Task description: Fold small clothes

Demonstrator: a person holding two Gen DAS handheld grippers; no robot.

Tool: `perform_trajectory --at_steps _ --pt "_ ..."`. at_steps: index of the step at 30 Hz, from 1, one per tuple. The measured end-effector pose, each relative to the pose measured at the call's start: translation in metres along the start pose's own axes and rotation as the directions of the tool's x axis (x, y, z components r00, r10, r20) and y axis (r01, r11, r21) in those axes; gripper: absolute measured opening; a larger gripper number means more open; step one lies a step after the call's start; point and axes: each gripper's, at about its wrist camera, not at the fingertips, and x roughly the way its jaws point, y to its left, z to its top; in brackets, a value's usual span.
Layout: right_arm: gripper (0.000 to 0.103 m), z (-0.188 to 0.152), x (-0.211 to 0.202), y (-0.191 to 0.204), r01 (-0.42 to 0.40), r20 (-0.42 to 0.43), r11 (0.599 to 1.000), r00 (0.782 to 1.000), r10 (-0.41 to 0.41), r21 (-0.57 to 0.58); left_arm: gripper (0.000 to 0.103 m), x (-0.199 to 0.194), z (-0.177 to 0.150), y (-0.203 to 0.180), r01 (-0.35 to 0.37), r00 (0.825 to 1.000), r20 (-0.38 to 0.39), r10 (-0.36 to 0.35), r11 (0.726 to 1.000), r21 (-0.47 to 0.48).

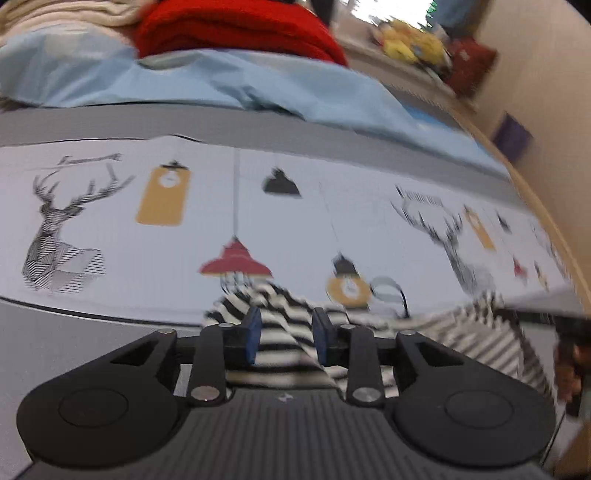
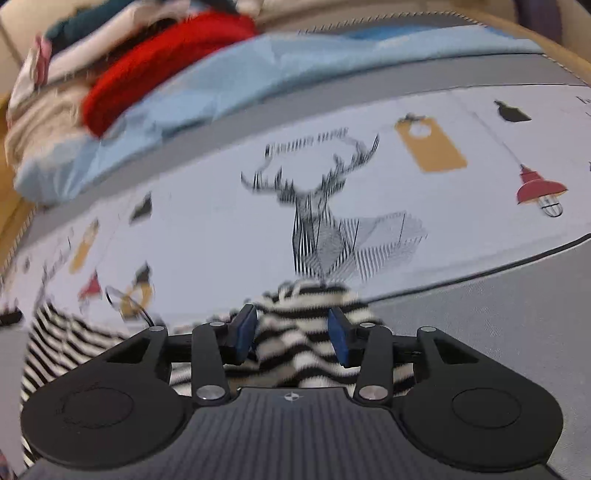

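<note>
We see a grey bed cover (image 1: pixel 74 122) with a deer-print panel (image 2: pixel 221 236); its lettering is unreadable. Both the left gripper (image 1: pixel 286 338) and right gripper (image 2: pixel 291 334) stand part open over striped clothing (image 2: pixel 295 332), gripping nothing

Black-and-white striped garment (image 1: pixel 280 332) on white deer-and-lamp print cloth (image 1: pixel 147 251); pale blue sheet (image 2: pixel 236 77), red knit (image 1: pixel 236 29)

Below the left gripper (image 1: pixel 286 338), the black-and-white striped garment (image 1: pixel 277 347) runs under the gripper's body and is hidden there; its far side, toward the right edge, is smeared by blur. The same happens beneath the right gripper (image 2: pixel 291 336). Whether either pair of blue pads (image 2: pixel 245 332) touches the cloth cannot be told. Beyond the tongs, the red knit (image 1: pixel 236 29) and the yellow clutter (image 1: pixel 410 46) are cut off or blurred.
</note>
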Motion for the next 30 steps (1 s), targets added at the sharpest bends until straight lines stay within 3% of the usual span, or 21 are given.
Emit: perform_trajectory --at_steps 3,4,5,6,7,10,13,15,18,21,24,26,30 --pt "0.044 -0.002 0.005 0.005 0.036 -0.006 0.999 0.999 -0.036 -0.041 0.034 0.013 -0.007 -0.01 -0.007 0.998 -0.056 0.01 0.998 0.069" --pt "0.039 -0.001 0.006 0.004 0.043 -0.008 0.998 0.999 -0.043 -0.036 0.034 0.019 -0.009 -0.012 -0.007 0.997 -0.072 0.013 0.997 0.082" --pt "0.02 -0.001 0.007 0.004 0.036 -0.006 0.999 0.999 -0.036 -0.026 0.034 0.025 -0.011 -0.012 -0.009 0.996 -0.082 0.016 0.996 0.087" --pt "0.01 0.0 0.008 0.004 0.037 -0.004 0.999 0.999 -0.037 -0.027 0.034 0.032 -0.011 -0.012 -0.012 0.995 -0.094 0.021 0.996 0.087" --pt "0.006 0.0 0.009 0.004 0.05 0.006 0.998 0.999 -0.05 -0.035 0.034 0.04 -0.012 -0.01 -0.014 0.994 -0.103 0.023 0.997 0.081" --pt "0.004 0.002 0.006 0.004 0.096 0.069 0.995 0.993 -0.094 -0.029 0.034 0.059 -0.014 -0.008 -0.039 0.992 -0.121 0.047 0.997 0.069" --pt "0.003 0.005 0.0 -0.001 0.177 0.155 0.984 0.972 -0.178 0.017 0.034 0.068 -0.016 -0.008 -0.044 0.993 -0.107 0.048 0.998 0.043" --pt "0.003 0.006 0.005 -0.004 0.189 0.15 0.982 0.97 -0.191 0.026 0.034 0.073 -0.018 -0.011 -0.076 0.991 -0.105 0.083 0.994 0.074" --pt "0.006 -0.001 0.028 0.0 0.178 0.01 0.983 0.984 -0.178 -0.045 0.035 0.076 -0.022 -0.014 -0.102 0.986 -0.118 0.117 0.987 0.127" --pt "0.018 0.0 0.012 0.008 0.21 0.033 0.973 0.978 -0.208 -0.096 0.037 0.061 -0.019 -0.013 -0.111 0.985 -0.124 0.122 0.989 0.094" --pt "0.031 0.0 -0.03 0.007 0.138 0.073 0.99 0.988 -0.135 -0.037 0.037 0.024 -0.019 -0.007 -0.069 0.993 -0.09 0.071 0.997 0.029" --pt "0.047 -0.009 -0.062 0.002 0.096 0.073 0.995 0.993 -0.093 -0.035 0.039 -0.005 -0.022 -0.002 -0.041 0.997 -0.07 0.041 0.999 0.008" --pt "0.048 -0.042 -0.115 -0.008 0.092 0.057 0.993 0.994 -0.088 -0.07 0.041 -0.055 -0.044 0.004 -0.045 0.996 -0.083 0.046 0.999 0.02"
